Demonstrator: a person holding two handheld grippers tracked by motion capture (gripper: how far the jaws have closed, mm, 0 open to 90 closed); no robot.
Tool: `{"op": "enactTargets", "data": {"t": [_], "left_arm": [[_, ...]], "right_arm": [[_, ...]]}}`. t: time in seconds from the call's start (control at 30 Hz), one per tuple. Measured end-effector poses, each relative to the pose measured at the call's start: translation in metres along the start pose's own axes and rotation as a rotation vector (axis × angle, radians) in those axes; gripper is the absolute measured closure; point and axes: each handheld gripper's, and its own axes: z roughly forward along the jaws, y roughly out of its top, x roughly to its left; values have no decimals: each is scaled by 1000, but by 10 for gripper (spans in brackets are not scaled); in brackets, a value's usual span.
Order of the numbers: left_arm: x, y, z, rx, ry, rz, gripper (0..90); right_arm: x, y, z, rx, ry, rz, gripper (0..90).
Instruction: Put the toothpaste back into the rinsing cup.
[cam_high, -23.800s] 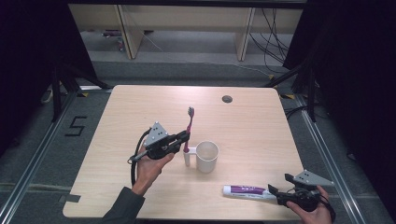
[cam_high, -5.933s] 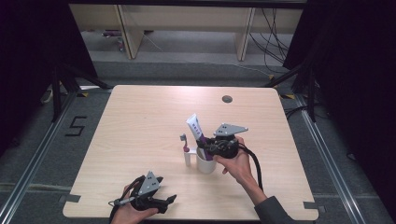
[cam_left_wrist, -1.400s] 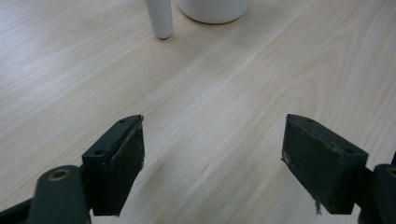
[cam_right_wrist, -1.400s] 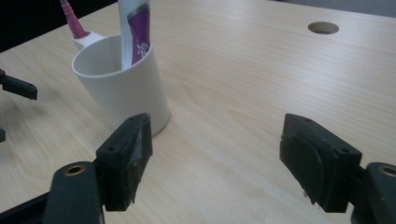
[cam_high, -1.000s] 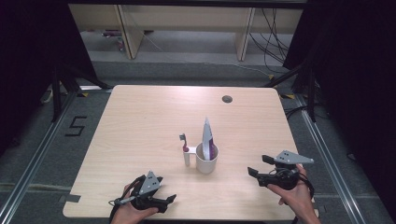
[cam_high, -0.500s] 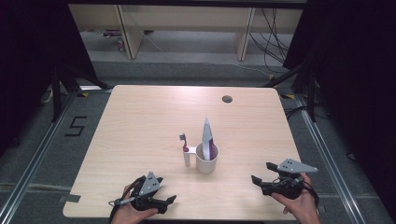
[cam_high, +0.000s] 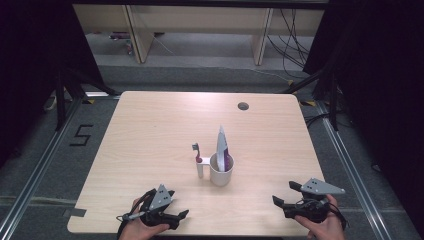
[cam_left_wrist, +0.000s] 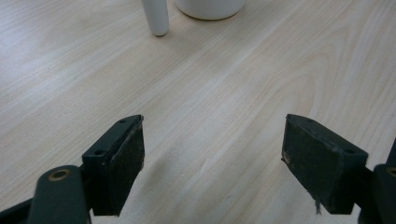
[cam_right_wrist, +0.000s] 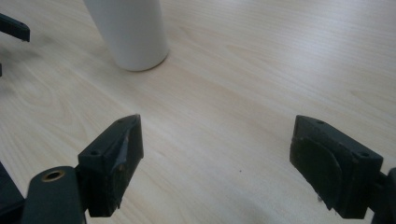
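A white cup (cam_high: 221, 171) stands upright near the middle of the wooden table (cam_high: 150, 130). A white and purple toothpaste tube (cam_high: 222, 147) stands in it, cap down. Just left of the cup, a toothbrush (cam_high: 198, 159) with a red neck stands in a white holder. My left gripper (cam_high: 176, 216) rests at the table's front edge, left of centre, open with nothing between its jaws. My right gripper (cam_high: 285, 195) sits at the front right, open and empty. The cup base (cam_right_wrist: 130, 35) appears at the top of the right gripper view, and the holder's foot (cam_left_wrist: 156, 18) in the left gripper view.
A round cable hole (cam_high: 243, 106) lies near the table's far edge. Beyond the table are wooden shelving legs (cam_high: 262, 35) and cables on the floor. A number 5 (cam_high: 80, 135) is taped on the floor to the left.
My right gripper has drawn back from the cup toward the front right edge of the table, open and empty. The left gripper has stayed put. The tube stands in the cup.
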Motion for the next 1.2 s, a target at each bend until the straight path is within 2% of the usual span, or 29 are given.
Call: {"op": "enactTargets", "data": {"t": [0.03,0.07,0.1,0.13,0.17,0.2,0.23,0.27,0.33,0.37,0.47,0.5,0.53,0.57,0.6,0.67,0.7,0.8,0.83,0.9,0.93,1.0,1.03,1.07,1.13,1.2], "left_arm": [[0,0,0,0,-1,0,207],[0,0,0,1,-5,1,207],[0,0,0,1,-2,2,207],[0,0,0,1,-1,2,207],[0,0,0,1,-1,2,207],[0,0,0,-3,-4,2,207],[-1,-1,1,-11,-4,-8,207],[0,-1,0,-6,-2,-3,207],[0,-1,0,-6,-2,-3,207],[-1,-1,1,-11,-2,-8,207],[-1,-1,1,-13,-2,-9,206],[0,0,-1,4,7,9,206],[0,0,-1,2,5,7,206],[-1,-1,0,-9,1,-5,206],[-1,0,0,-12,-2,-10,206],[0,0,-1,1,-3,2,206],[-1,0,-1,-13,-5,-4,206],[0,0,-2,1,6,8,206],[0,1,-2,-1,4,7,206],[-1,0,-2,-12,-1,2,206],[0,0,-2,-10,-1,5,206],[-1,0,-1,-22,-2,-7,206],[-2,0,-1,-22,-2,-7,206],[-2,1,-1,-20,-5,-7,206],[-1,1,-1,-20,-5,-5,206],[-2,1,-1,-19,-4,-4,206]], "right_arm": [[-2,-1,-1,6,-1,-28,181],[1,-2,-1,7,-1,-1,181],[-1,-3,-1,10,-4,-29,180],[2,-4,-2,31,15,14,178],[0,-5,-2,30,5,-12,175],[1,-6,-2,38,6,3,172],[0,-7,-3,55,4,-13,171],[3,-8,-3,58,9,20,171],[2,-11,-4,73,5,6,171],[3,-12,-4,71,5,22,170],[3,-15,-5,93,0,26,169],[1,-15,-4,83,-5,1,169],[3,-17,-4,99,1,27,168],[0,-18,-5,102,-6,-5,168],[2,-19,-4,108,-2,22,168],[0,-20,-4,106,-7,-5,168],[1,-21,-5,121,-3,11,168],[0,-23,-5,120,-16,-5,167],[2,-23,-5,129,-8,23,167],[2,-24,-5,141,-7,23,167],[1,-25,-4,131,-13,-5,167],[1,-25,-4,137,-11,-9,167],[3,-26,-5,146,-1,24,167],[4,-26,-5,146,1,27,167],[1,-26,-5,146,-10,-9,166],[1,-27,-5,152,-13,-7,166]]}}
